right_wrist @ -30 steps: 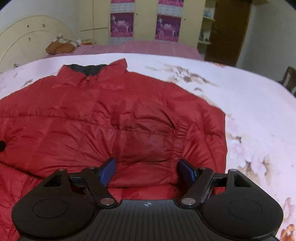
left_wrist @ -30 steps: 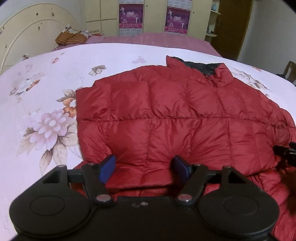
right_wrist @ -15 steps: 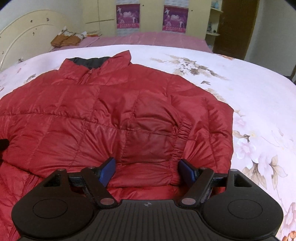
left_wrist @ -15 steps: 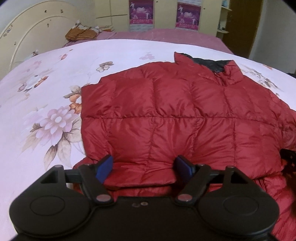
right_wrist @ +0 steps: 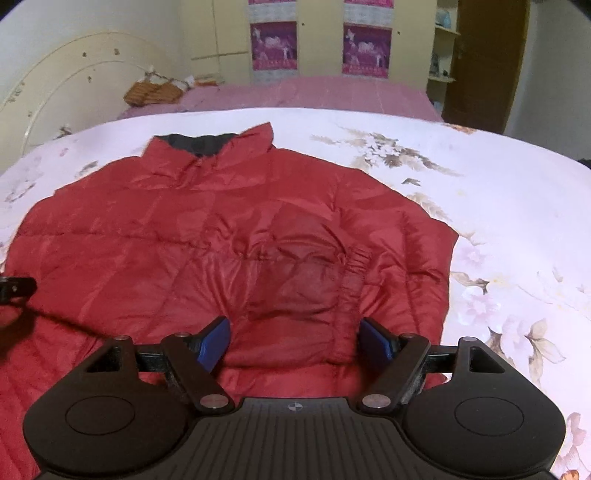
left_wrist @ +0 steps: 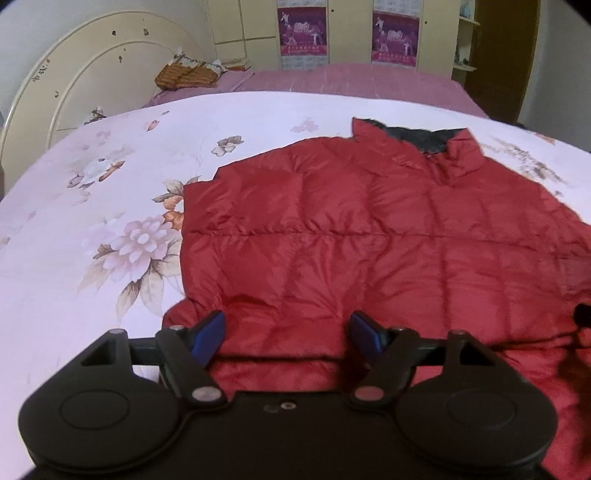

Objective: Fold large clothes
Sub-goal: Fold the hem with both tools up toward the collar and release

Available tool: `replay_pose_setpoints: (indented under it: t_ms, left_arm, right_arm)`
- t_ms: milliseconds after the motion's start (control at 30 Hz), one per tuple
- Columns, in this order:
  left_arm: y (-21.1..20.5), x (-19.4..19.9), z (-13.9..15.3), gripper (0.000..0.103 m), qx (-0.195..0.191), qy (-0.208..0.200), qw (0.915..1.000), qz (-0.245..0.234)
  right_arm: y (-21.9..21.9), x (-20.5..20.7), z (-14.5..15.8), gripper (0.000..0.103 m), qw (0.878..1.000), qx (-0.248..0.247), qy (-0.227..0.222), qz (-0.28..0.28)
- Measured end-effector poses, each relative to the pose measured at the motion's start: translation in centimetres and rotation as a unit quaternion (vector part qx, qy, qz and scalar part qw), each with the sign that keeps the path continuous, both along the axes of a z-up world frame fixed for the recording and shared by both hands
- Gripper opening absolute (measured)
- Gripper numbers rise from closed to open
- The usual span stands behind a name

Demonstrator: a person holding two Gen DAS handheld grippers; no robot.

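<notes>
Covering bed – floral sheet, cream headboard

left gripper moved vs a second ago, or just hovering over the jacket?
Yes. The left gripper has pulled back and up: the red jacket and the headboard sit lower in its view, and more far wall shows. Jaws open.

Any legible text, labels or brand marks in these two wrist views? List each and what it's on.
No readable text in either view.
Two purple posters on the cream wardrobe doors: printed strips too small and blurred to read.
Right hand-held gripper: small round crosshair emblem on its black ribbed body, no letters.
Red quilted puffer jacket on the floral bedsheet: no visible label.
</notes>
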State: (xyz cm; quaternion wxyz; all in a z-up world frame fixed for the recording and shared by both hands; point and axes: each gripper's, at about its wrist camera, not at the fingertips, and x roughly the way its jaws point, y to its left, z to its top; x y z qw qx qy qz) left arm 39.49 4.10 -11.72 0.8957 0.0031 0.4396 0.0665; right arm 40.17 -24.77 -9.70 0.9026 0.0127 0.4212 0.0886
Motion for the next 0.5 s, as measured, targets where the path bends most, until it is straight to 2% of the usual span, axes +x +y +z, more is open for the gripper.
replay_pose_setpoints:
  t_ms: [233, 500]
  left_arm:
    - [-1.3, -3.1, 1.3, 0.073, -0.01, -0.003, 0.9997, -0.02]
    - [-0.9, -7.4, 3.0, 0.077, -0.038, -0.011, 0.9984, -0.041]
  right_arm:
    - [0.1, -3.6, 0.5, 0.076, 1.0, 0.02, 0.002, 0.024]
    - [-0.2, -9.0, 2.5, 0.076, 0.999, 0.04, -0.008, 0.014]
